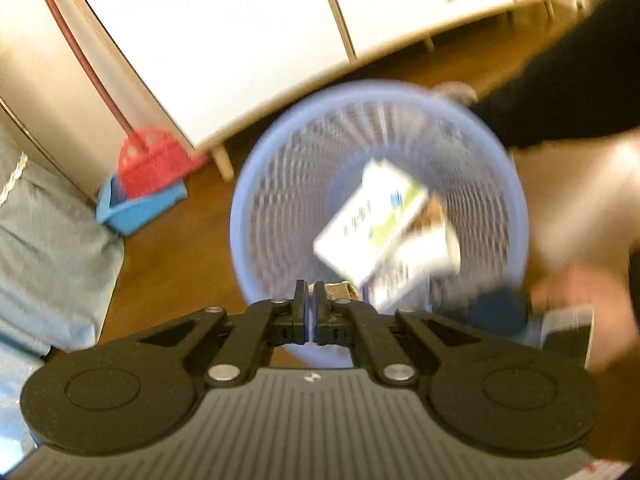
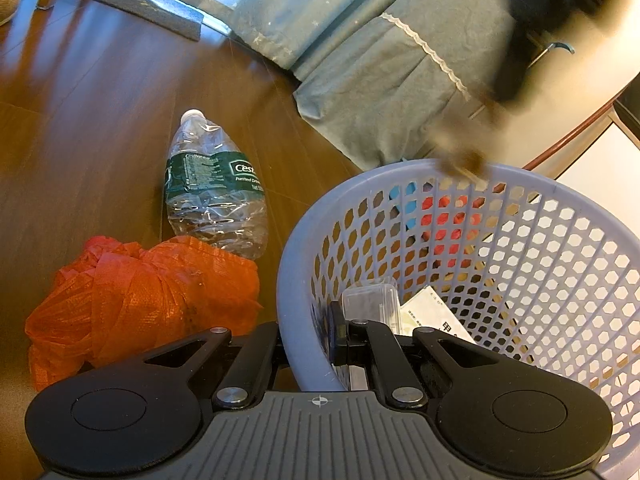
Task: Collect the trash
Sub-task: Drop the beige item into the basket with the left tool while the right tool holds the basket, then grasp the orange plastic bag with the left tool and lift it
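- In the right wrist view, an orange mesh bag (image 2: 140, 300) lies crumpled on the brown wooden floor (image 2: 80, 120) at far left, soft and netted in texture.
- Just beyond it, touching its far edge, a crushed clear plastic bottle (image 2: 214, 184) with a dark green label lies on its side, long axis running away from the camera, white cap at the far end.
- Right of both stands the lavender basket (image 2: 520, 264), round, its wall pierced with hexagonal holes; it blocks the way between the floor litter and the blue-grey bed cover (image 2: 380, 80) behind.
- The right gripper (image 2: 312, 340) pinches the basket's near rim, one finger inside and one outside the wall.
- Inside lie a clear plastic tray (image 2: 370, 300) and a white printed carton (image 2: 436, 316).
- In the left wrist view, a red broom (image 1: 152, 160) rests in a blue dustpan (image 1: 132, 212) at left against a white cabinet (image 1: 220, 40).
- The left gripper (image 1: 310, 312) is clenched with nothing between its fingers, over the basket's mouth (image 1: 256, 184).
- A blurred white carton (image 1: 372, 216) sits tilted inside; a dark sleeve (image 1: 568, 80) crosses at right.
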`<state>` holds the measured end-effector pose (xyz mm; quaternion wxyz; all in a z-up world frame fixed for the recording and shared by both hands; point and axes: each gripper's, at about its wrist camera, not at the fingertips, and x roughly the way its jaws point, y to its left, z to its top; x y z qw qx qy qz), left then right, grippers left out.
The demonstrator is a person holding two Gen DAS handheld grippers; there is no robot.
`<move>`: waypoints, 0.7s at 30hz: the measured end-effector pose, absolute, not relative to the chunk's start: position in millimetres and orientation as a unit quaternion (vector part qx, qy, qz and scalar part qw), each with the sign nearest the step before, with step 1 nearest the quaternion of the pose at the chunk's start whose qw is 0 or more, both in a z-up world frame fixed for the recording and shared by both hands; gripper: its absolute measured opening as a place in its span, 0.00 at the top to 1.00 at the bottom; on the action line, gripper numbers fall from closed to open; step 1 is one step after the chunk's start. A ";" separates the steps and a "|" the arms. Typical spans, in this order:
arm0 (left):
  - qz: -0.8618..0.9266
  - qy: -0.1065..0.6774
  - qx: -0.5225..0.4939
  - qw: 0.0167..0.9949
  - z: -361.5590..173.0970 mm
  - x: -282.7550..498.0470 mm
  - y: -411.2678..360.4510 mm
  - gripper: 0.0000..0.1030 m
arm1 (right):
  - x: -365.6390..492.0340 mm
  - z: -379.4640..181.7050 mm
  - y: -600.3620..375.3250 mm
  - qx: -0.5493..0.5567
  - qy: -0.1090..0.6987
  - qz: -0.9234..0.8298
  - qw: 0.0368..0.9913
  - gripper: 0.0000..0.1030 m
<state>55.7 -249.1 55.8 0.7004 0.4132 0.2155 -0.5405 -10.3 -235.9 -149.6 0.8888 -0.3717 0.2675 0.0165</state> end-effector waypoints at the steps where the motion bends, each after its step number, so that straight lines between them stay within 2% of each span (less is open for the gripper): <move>1: -0.542 0.217 0.401 0.706 57.2 56.8 -256.5 0.78 | -10.9 -149.1 -235.9 -0.371 0.267 0.017 0.889 0.97; 2: -0.542 0.216 0.394 0.710 58.0 57.2 -262.0 0.67 | -11.1 -148.7 -235.8 -0.371 0.267 0.017 0.889 0.97; 8: -0.521 0.230 0.391 0.723 52.6 69.6 -249.2 0.67 | -9.2 -147.6 -237.5 -0.366 0.265 0.014 0.892 0.97; 21: -0.434 0.391 0.363 0.726 -18.7 118.9 -132.2 0.67 | -10.8 -151.4 -238.4 -0.378 0.266 0.022 0.887 0.97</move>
